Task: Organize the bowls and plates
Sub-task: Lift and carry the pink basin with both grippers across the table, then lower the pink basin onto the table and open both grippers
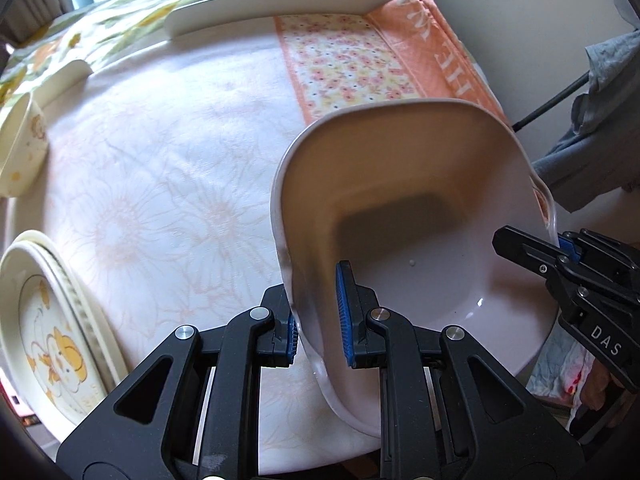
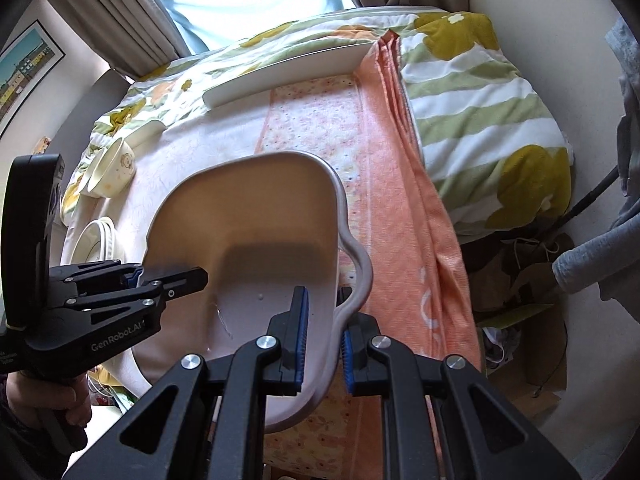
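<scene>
The large white dish is held tilted above the desk, left gripper fingers clamped on its left rim, right gripper fingers clamped on its right rim. Stacked plates and a small bowl are seen at the desk's left edge, well apart from it.

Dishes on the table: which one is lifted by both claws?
The large plain square dish, tilted, its opposite rims pinched by the left claw and right claw. The cartoon-printed plates and bowl rest untouched.
</scene>
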`<control>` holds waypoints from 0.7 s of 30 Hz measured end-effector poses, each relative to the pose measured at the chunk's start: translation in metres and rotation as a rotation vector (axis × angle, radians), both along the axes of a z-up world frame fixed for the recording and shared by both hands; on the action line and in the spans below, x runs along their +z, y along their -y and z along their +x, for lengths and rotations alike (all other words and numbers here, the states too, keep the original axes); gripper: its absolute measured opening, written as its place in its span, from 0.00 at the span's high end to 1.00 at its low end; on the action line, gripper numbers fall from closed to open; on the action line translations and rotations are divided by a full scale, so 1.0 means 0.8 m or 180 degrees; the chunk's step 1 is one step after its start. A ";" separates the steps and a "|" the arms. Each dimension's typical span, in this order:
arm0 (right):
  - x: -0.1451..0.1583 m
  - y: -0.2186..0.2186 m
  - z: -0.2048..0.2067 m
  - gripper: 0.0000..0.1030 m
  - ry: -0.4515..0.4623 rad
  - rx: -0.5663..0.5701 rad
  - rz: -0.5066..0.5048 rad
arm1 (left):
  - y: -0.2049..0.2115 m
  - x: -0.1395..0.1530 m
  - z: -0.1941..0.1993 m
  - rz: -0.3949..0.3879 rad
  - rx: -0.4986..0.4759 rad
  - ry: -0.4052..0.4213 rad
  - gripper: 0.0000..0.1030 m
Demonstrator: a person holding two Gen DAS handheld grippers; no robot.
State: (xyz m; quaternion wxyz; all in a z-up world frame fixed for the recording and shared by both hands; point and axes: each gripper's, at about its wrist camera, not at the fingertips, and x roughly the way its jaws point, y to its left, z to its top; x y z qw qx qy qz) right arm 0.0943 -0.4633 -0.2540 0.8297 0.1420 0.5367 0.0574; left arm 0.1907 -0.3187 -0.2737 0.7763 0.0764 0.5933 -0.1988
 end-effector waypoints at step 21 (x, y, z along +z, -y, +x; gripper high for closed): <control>0.001 -0.011 -0.008 0.34 0.0088 0.0112 -0.0109 | -0.003 0.033 0.001 0.0023 0.0062 0.0435 0.17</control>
